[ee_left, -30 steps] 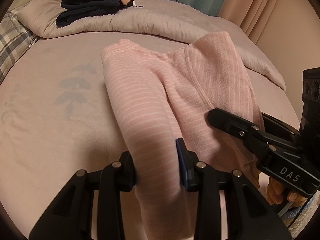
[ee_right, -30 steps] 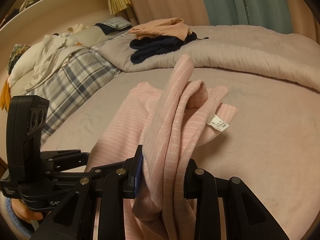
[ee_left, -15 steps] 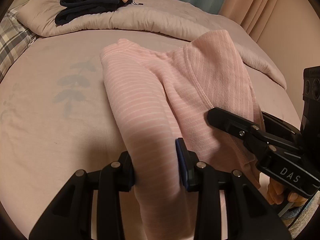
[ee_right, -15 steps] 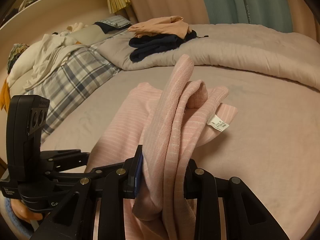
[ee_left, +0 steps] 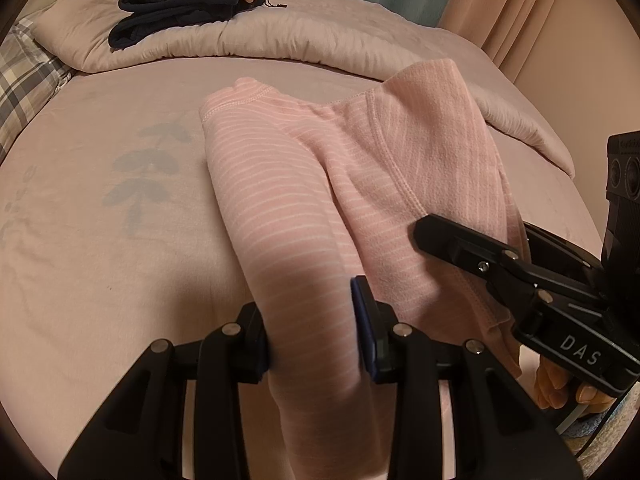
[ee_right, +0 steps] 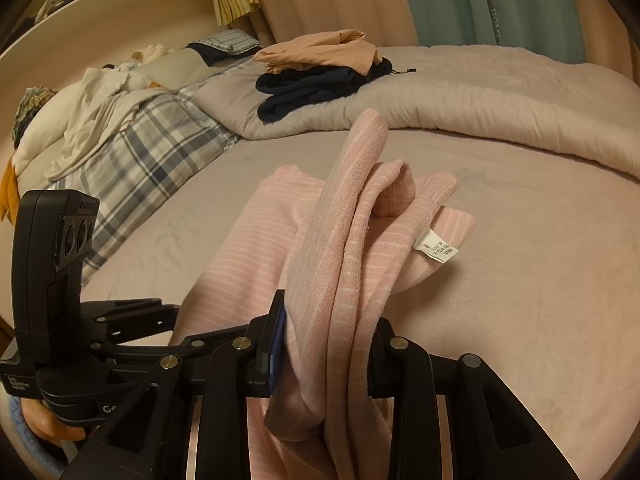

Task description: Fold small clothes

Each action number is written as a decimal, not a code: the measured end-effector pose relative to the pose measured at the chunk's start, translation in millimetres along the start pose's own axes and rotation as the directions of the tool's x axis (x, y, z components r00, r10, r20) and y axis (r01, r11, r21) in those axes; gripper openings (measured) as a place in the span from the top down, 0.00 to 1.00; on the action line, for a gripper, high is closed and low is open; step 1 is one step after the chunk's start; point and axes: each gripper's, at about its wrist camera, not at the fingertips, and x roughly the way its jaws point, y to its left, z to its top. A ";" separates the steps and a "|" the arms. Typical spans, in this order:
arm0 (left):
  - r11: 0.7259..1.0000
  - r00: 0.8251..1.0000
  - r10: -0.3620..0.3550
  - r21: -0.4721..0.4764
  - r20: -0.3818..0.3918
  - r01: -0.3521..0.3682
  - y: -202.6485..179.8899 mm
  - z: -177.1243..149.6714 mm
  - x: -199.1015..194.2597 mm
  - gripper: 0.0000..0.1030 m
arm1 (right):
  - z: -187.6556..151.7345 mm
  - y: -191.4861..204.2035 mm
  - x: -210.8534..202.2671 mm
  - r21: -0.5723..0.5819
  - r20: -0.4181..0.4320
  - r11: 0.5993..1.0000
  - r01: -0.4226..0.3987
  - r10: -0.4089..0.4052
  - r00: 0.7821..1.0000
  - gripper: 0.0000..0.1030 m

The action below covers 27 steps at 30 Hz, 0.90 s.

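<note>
You are gripping the pink garment [ee_left: 304,208] with both tools: your left gripper [ee_left: 312,332] is clamping one fold, your right gripper [ee_right: 326,344] is pinching a bunched edge. The far end is lying on the bed [ee_left: 100,240], its label [ee_right: 434,250] hanging out.

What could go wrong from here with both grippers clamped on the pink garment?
The right gripper pinches several bunched layers of the pink striped garment, so one could slip out and skew the fold. The left gripper grips a rolled leg, which may set creases. The care label could end up exposed.
</note>
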 end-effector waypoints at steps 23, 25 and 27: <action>1.000 0.999 0.004 -0.006 -0.034 -0.005 1.2 3.2 9.2 0.65 | 1.7 -5.7 11.1 0.010 -0.032 1.000 -0.001 0.001 0.999 0.69; 1.000 0.999 0.004 -0.006 -0.035 -0.004 1.8 3.3 9.6 0.65 | 1.7 -5.5 11.2 0.010 -0.034 1.000 -0.001 0.001 0.999 0.69; 1.000 0.999 0.004 -0.006 -0.038 -0.004 2.5 3.7 10.0 0.65 | 2.4 -5.8 11.9 0.011 -0.036 1.000 -0.001 0.001 0.999 0.69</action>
